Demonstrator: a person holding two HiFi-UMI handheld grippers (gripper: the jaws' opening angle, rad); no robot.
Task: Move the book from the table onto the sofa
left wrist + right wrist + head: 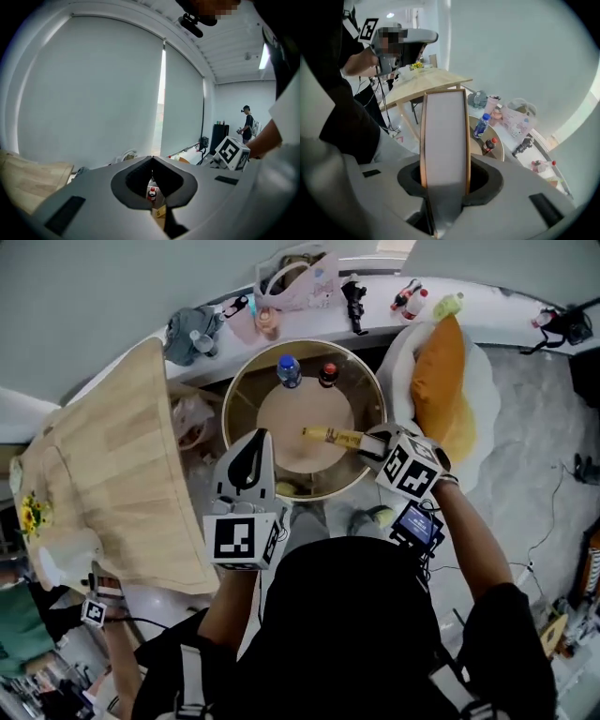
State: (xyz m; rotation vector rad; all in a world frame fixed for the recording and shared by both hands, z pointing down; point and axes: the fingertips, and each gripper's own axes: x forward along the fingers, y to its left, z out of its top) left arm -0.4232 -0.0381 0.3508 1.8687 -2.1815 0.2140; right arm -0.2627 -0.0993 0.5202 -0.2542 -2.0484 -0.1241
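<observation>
while right gripper [375, 444] clamps book [444, 136] above round table [229, 409] rim, left gripper [152, 161] jaws together, empty.

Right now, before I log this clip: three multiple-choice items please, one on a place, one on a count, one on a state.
1. Where is the book?
A) flat on the round table
B) in the right gripper's fingers, over that table
C) in the left gripper's fingers

2. How many bottles stand on the round table?
A) one
B) two
C) four

3. The left gripper's fingers are:
A) together, empty
B) clamped on a bottle
C) wide apart

Answers:
1 B, the right gripper view shows the fingers pressed on the book's covers.
2 B, a blue-capped bottle and a red-capped bottle.
3 A, the left gripper view shows the tips meeting with nothing between them.
</observation>
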